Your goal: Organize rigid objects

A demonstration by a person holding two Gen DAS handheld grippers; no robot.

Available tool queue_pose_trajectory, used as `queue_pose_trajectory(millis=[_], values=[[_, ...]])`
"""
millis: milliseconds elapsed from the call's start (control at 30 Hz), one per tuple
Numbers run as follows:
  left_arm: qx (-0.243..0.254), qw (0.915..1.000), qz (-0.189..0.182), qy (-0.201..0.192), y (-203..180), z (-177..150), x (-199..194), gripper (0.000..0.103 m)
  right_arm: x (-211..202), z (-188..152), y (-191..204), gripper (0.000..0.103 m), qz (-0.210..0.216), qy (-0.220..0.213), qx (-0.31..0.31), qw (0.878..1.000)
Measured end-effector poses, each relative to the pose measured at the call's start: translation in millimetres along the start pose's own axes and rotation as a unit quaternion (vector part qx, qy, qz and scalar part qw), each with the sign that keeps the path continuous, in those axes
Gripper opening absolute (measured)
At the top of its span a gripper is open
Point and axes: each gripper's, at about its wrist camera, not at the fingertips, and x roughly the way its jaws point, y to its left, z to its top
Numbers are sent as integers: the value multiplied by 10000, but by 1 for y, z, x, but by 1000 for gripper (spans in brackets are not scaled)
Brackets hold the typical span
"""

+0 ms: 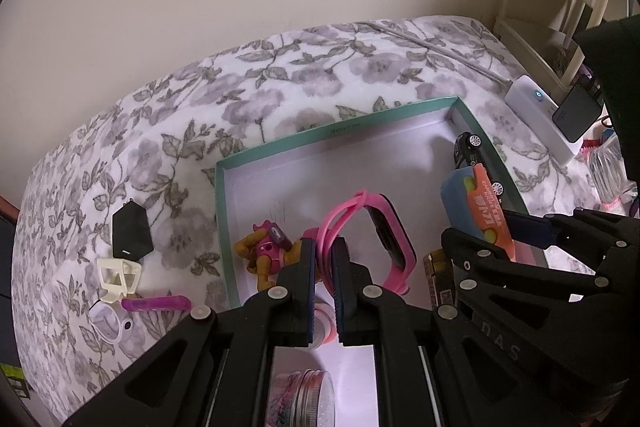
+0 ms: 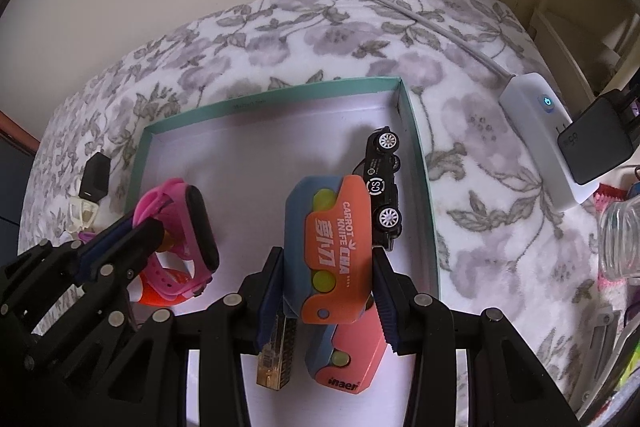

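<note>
Bed (image 2: 320,39): covered in a soft flowered blanket that carries everything here; a box set on it can tip or sag if pressed at one edge.
Box (image 2: 420,167): shallow, teal rim, white floor, standing on the bed; it already holds most of the small things.
Pink watch (image 1: 384,227): over the left part of the box, hanging by its looped strap; black face, pink band.
Left gripper (image 1: 324,259): jaws shut on the watch strap, pinching only the thin loop.
Risk, left: the strap is narrow and slippery-looking, so the watch may swing or slide out and land on the toy figure (image 1: 268,251) below.
Carrot knife (image 2: 332,247): orange and blue plastic toy with green dots, held above the box floor, right of middle.
Right gripper (image 2: 328,291): jaws part-open around the knife's body, pads at its two sides; it appears held, though the contact is partly hidden.
Risk, right: a second knife (image 2: 348,359) and a gold lighter (image 2: 276,359) lie just beneath, and the black toy car (image 2: 382,187) stands close by the wall; lowering could knock or stack on them.
Left outside: a black charger (image 1: 130,231), a white clip (image 1: 118,275) and a purple stick (image 1: 156,303) lie on the blanket, not yet boxed.
</note>
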Motion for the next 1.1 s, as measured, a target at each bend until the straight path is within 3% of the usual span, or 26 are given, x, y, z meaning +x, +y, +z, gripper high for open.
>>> queue_pose_trajectory(millis=[133, 400, 467, 633, 1100], values=[[-18, 10000, -29, 0, 1, 0, 0, 9, -8, 2, 1, 60, -13, -161, 1, 9999], [-237, 9995, -153, -119, 11, 5, -13, 19, -38, 9, -1, 64, -130, -631, 111, 9979], [-319, 9991, -172, -200, 15, 7, -19, 34, -47, 11, -1, 67, -93, -790, 137, 9967], [-788, 9958, -187, -424, 42, 11, -33, 54, -59, 13, -1, 80, 143, -1088, 195, 9938], [-1355, 9896, 194, -436, 84, 10, -30, 54, -61, 14, -3, 85, 626, -1559, 420, 9849]])
